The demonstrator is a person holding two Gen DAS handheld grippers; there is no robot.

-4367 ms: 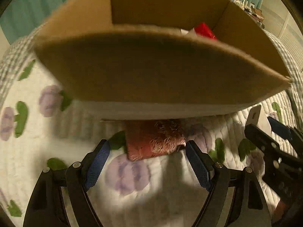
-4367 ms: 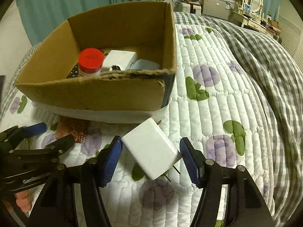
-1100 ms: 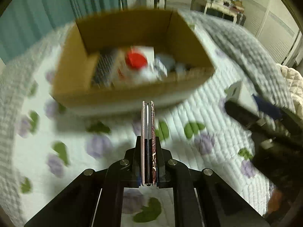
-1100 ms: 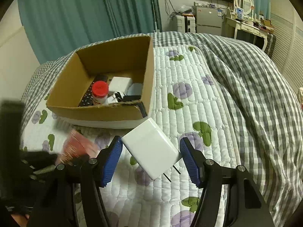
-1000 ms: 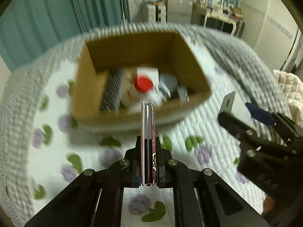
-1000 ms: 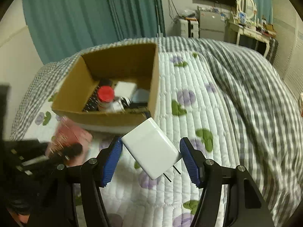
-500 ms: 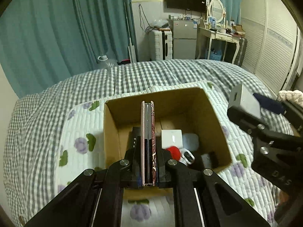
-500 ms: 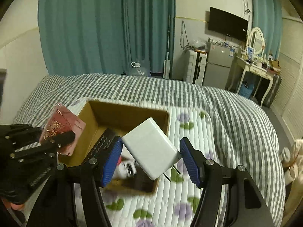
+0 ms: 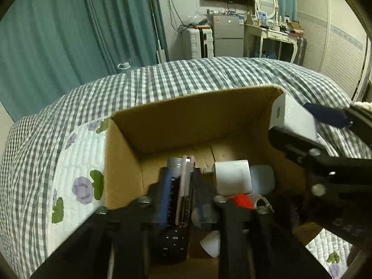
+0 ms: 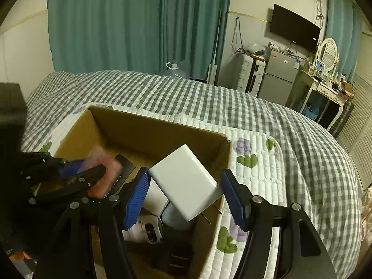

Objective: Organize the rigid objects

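An open cardboard box [image 9: 193,114] [image 10: 148,127] sits on the bed. My left gripper [image 9: 180,190] is over the box and has parted a little; a thin pink card holder [image 9: 184,190] [image 10: 104,172] stands on edge between its blue pads, blurred. My right gripper [image 10: 184,186] is shut on a white plug-in charger [image 10: 186,181] [image 9: 293,116], held above the box's right half. Inside the box lie a black remote [image 9: 173,239], a white block [image 9: 232,176], a red-capped jar [image 9: 241,201] and other small items.
The bed has a white quilt with purple flowers [image 9: 81,186] and a grey checked blanket [image 10: 279,125]. Teal curtains [image 10: 116,23], a small fridge [image 10: 276,81] and a dressing table [image 10: 325,88] stand behind the bed.
Both grippers have dropped closer to the box and now hang over its opening. The left jaws have parted slightly around the card holder. The charger is still gripped.
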